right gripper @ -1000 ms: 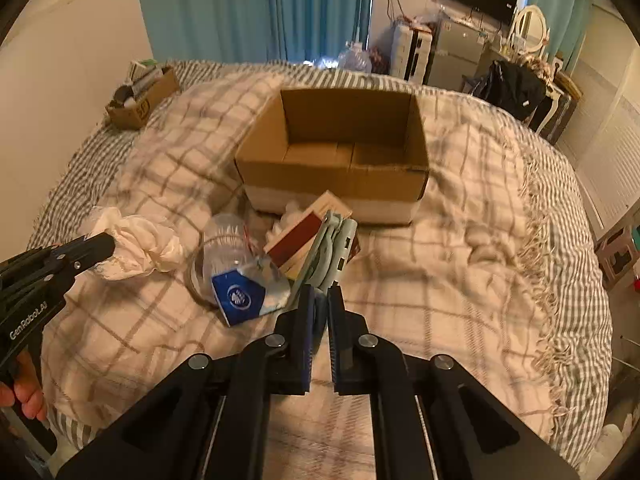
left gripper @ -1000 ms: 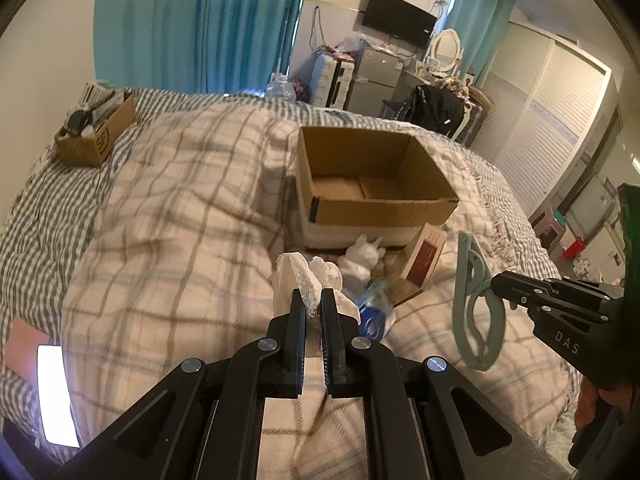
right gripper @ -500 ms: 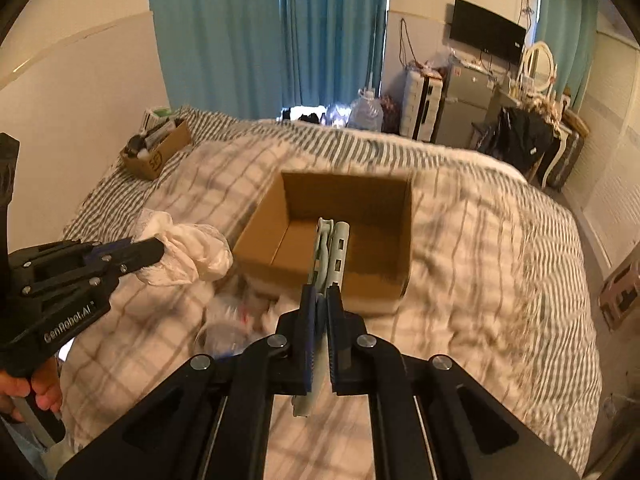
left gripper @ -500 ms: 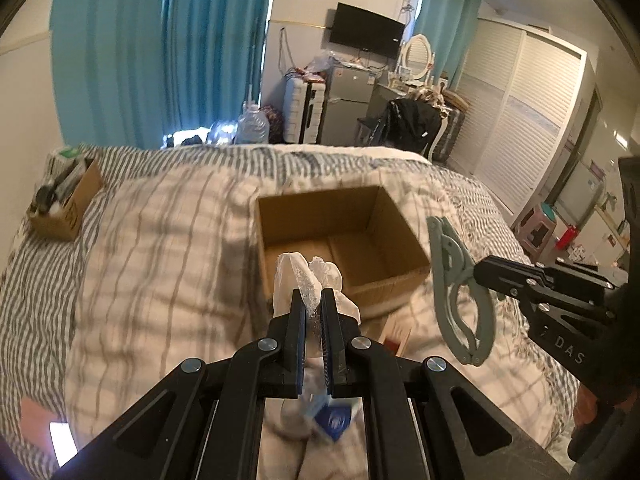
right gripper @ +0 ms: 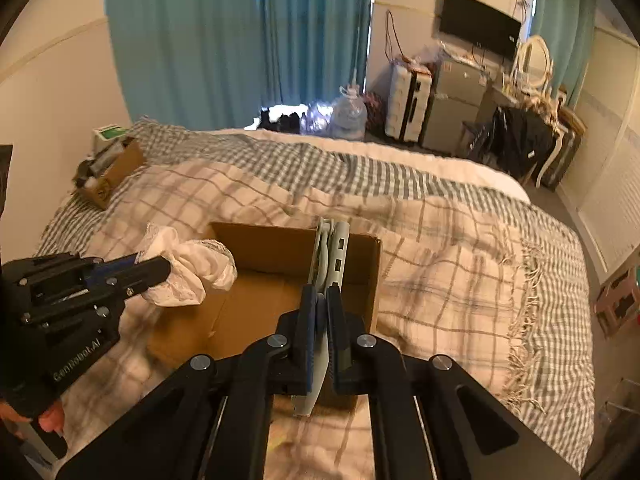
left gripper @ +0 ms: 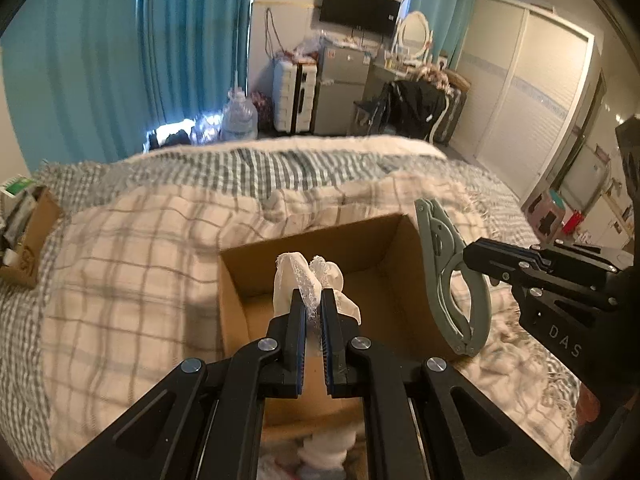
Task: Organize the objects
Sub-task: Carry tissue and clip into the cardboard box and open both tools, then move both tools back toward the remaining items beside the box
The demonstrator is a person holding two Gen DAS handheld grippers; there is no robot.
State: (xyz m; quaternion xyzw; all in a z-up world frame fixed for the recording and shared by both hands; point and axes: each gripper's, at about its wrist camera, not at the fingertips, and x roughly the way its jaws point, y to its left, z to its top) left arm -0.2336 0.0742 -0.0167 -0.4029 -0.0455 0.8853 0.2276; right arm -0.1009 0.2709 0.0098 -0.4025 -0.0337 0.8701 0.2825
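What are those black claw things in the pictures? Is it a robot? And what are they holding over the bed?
It is not a robot. A person holds one black grabbing tool in each hand, and each tool has a small camera looking forward along its jaws. So one picture comes from the left tool and the other from the right tool, and each also catches the other tool from the side.

The left gripper has its jaws shut on a white lacy cloth. The right gripper has its jaws shut on a grey-green plastic clip, the big kind used for hanging laundry.

Both are held above an open cardboard box that sits on a bed with a checked blanket. A smaller box of odds and ends sits near the far corner of the bed.
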